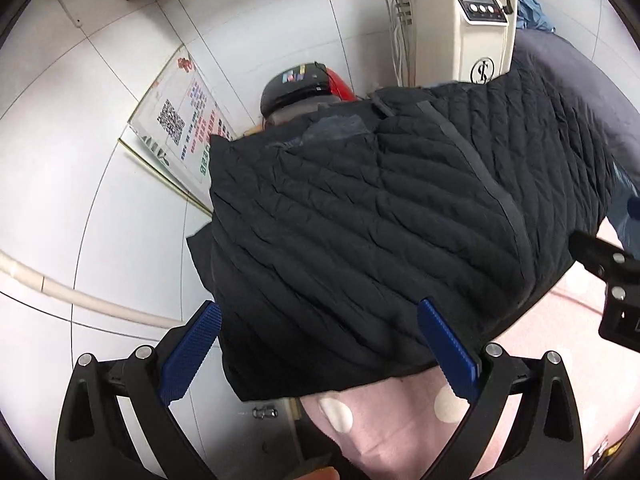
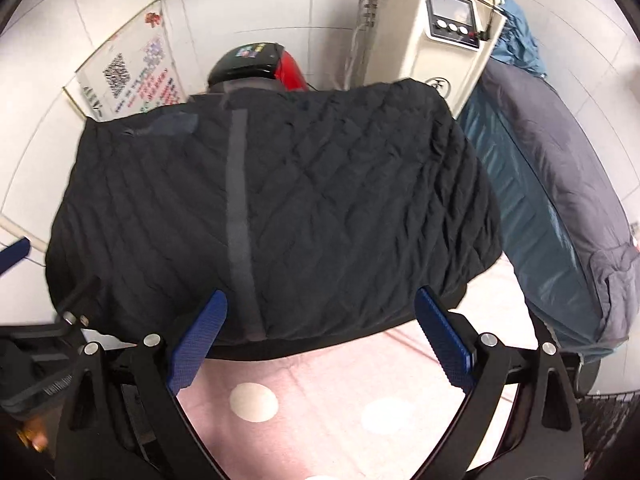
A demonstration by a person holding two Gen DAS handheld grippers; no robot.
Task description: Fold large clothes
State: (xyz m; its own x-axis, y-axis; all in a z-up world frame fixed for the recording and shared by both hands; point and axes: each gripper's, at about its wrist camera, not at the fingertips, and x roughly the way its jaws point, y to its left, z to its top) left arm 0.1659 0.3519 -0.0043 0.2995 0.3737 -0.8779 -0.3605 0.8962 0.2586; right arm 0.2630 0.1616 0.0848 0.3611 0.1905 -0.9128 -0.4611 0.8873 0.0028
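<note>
A black quilted jacket point(image 1: 360, 216) lies folded on a pink sheet with white dots point(image 1: 384, 424); its left part hangs over the bed edge. My left gripper point(image 1: 320, 320) is open and empty, its blue pads point(image 1: 192, 352) at either side of the jacket's near hem. In the right wrist view the jacket point(image 2: 320, 200) has a grey strip down its middle. My right gripper point(image 2: 320, 312) is open and empty above the near hem, over the pink sheet point(image 2: 320, 380). The left gripper's pad point(image 2: 16, 254) shows at the left edge there.
A cream machine with a control panel point(image 2: 440, 40) stands behind the bed. A black and red appliance point(image 2: 256, 64) sits behind the jacket. A poster board point(image 2: 128, 76) leans on the white tiled wall. Blue and grey garments point(image 2: 560, 184) lie at the right.
</note>
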